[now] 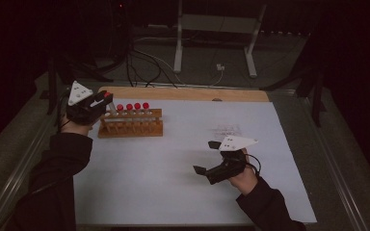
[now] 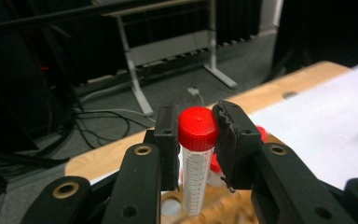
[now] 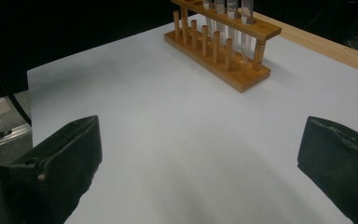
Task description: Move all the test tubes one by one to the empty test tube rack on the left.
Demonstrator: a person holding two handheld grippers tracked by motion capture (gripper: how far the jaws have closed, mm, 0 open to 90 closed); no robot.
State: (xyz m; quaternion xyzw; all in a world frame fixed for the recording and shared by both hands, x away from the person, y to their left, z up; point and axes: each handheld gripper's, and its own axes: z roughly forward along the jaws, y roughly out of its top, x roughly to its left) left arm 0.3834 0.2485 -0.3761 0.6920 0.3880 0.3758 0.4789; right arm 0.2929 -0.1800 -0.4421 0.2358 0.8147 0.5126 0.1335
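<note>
Over the wooden rack's (image 1: 130, 123) left end: left gripper (image 2: 196, 128) clamped on red-capped tube (image 2: 196, 158), long axis upright; right gripper (image 1: 207, 158) well apart, jaws spread, empty.

A dim lab or test room set up for recording

A wooden test-tube rack (image 1: 130, 123) with red-capped tubes (image 1: 137, 106) stands on a white sheet (image 1: 183, 163) over a wooden table (image 1: 183, 93); beyond the left gripper (image 2: 197, 135), cables (image 1: 144, 67) trail over grey carpet past a white metal stand (image 1: 217, 29) and dark curtains.
</note>
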